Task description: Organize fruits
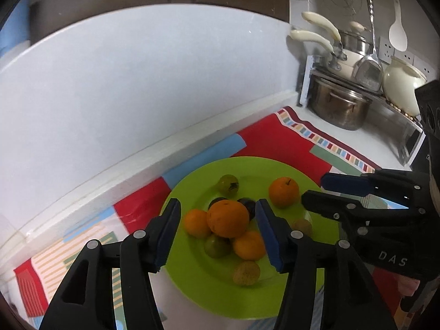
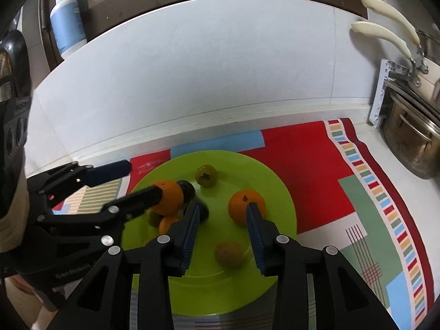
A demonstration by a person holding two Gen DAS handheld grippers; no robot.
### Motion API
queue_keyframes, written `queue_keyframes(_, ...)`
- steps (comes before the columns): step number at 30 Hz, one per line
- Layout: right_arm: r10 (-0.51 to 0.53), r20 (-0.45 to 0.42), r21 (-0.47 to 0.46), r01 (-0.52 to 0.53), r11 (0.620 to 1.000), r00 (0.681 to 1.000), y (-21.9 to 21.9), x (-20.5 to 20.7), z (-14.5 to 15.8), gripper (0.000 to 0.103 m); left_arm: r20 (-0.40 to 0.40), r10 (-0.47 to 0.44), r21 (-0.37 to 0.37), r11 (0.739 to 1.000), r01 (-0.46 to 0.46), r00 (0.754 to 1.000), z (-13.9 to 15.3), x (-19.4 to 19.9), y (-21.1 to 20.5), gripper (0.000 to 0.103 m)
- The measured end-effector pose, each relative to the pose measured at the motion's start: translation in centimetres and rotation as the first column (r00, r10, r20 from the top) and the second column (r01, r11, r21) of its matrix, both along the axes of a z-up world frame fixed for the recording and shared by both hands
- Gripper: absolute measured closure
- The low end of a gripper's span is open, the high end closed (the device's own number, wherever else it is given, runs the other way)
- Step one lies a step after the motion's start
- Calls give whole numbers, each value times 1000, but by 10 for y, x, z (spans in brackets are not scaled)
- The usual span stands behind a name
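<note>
A green plate [image 2: 275, 192] is seen on a patterned cloth [image 2: 316, 170], bearing oranges and darker fruits. The right gripper [image 2: 222, 217] is held above it with jaws apart and nothing between them; a lone orange [image 2: 242, 199] lies just beyond one fingertip. The left gripper [image 2: 143, 178] is seen beside the piled fruit.

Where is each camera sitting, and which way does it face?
Left wrist: rides the left claw, facing down at the green plate; its own fingers show, and the right claw.
Right wrist: rides the right claw, facing the same plate; the left claw shows.
Shared: plate, stacked orange.
</note>
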State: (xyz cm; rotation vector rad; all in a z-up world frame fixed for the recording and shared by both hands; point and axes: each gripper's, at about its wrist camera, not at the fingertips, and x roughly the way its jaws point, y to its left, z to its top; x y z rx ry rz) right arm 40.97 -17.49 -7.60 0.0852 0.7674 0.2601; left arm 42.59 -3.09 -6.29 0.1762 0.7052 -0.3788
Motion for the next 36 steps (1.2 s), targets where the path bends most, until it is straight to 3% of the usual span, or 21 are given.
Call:
queue_keyframes(6,-11,22,1,11,1000,1000,-3,-22,12,66,22,38,19,999,-38,999,17,-27,4,44)
queue_keyframes(12,-22,55,20,21,1000,998,-6,-55,32,66,47,79,-16,997,-79,996,38,-62,8,39)
queue_keyframes(20,-33,115,26,30,999,993,-4,-108,60,62,99,125,-48,992,-121,987,63,-121,17,27)
queue_keyframes(23,-41,135,20,39,999,990,-3,-130,67,55,118,136,-55,990,-130,984,69,-142,22,24)
queue_keyframes(36,-120,181,7,121,993,976,3,-218,79,55,152,85,-53,996,-78,985,83,-216,35,16)
